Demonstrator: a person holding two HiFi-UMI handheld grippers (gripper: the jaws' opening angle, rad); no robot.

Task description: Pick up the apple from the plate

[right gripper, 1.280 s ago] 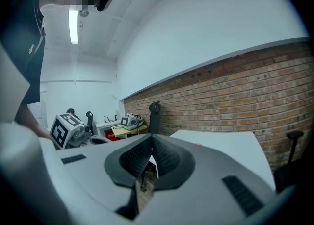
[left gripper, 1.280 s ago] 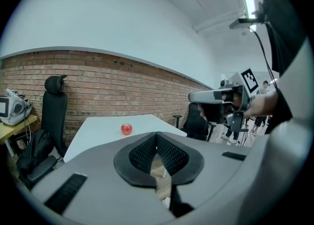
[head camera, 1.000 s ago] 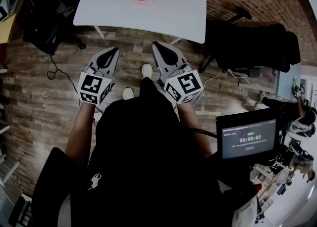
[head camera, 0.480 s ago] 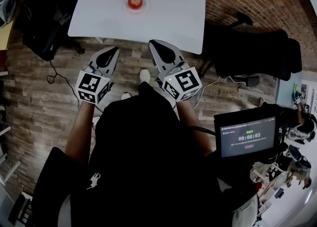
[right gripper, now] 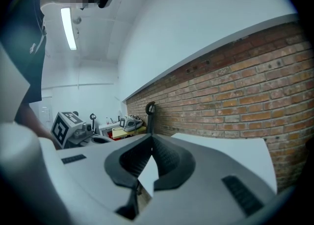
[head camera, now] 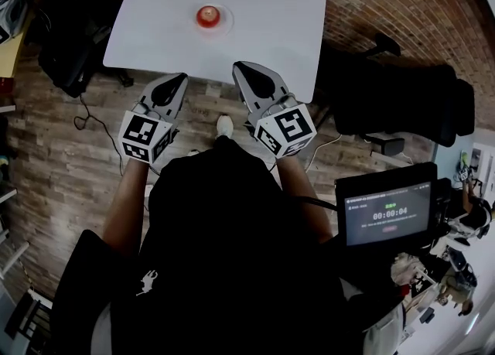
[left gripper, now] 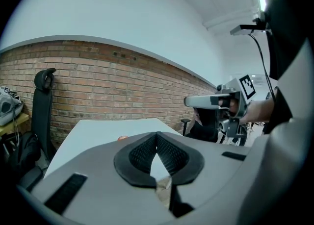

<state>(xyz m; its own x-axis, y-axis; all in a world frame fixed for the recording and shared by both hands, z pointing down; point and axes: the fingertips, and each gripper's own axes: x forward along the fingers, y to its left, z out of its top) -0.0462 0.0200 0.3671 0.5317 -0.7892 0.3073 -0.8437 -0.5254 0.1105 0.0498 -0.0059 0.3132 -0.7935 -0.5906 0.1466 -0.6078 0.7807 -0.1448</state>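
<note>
- apple (head camera: 206,15) on its plate (head camera: 226,21), well ahead of both grippers, roughly between their lines
- left gripper (head camera: 179,78): jaws closed, empty; apple ahead, slightly right
- right gripper (head camera: 239,66): jaws closed, empty; apple ahead-left (marginally nearer, I'd say)
- either must open first

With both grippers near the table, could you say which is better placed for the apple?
Probably the left gripper: its view shows the apple beyond its shut jaws, while that of the right gripper shows none.
</note>
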